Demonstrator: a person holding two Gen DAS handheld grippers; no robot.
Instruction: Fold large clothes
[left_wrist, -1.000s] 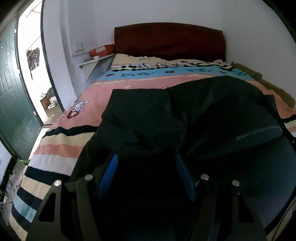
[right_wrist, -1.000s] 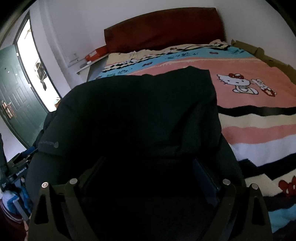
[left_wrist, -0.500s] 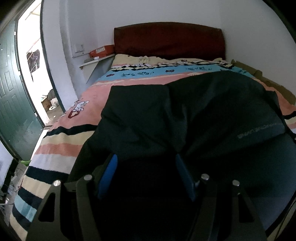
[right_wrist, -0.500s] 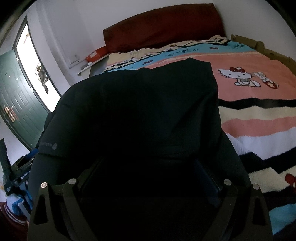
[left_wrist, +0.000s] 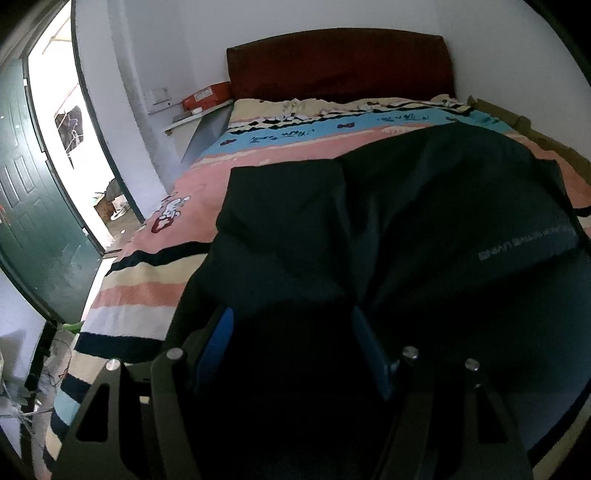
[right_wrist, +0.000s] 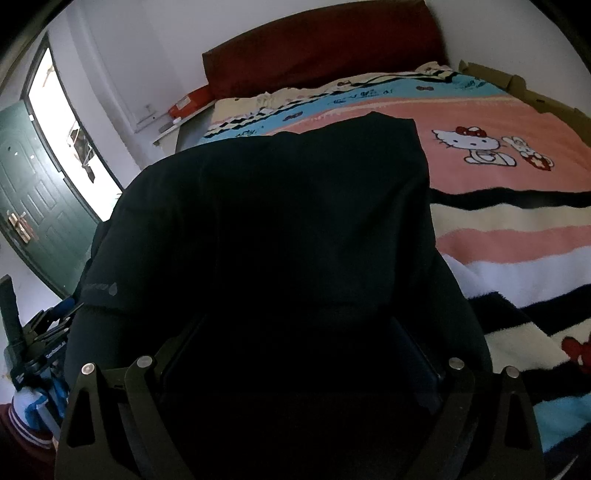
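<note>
Looks like the fold is mid-carry here. The black garment is draped over both tools and hangs out in front of them above the bed, with its far edge reaching toward the pink band of the blanket. My read: the near hem is being brought forward to lay over the far half.

The left gripper has its blue pads set wide apart with dark cloth filling the gap between them. Whether it's actually pinching a layer is hard to say, since the tips are buried. Same with the right gripper: fingers spread, fabric heaped over and between them, grip point hidden, so I can't tell.

Fabric looks thin, smooth and slightly sheeny, like sportswear, with grey lettering on one panel and a small logo in the right view. It's floppy and sags in soft folds. The blanket underneath is fuzzy fleece with stripes and a cartoon cat print.

Next move probably needs both tools lowered evenly so the edge lands straight; slippery cloth on fleece could bunch or drag.
</note>
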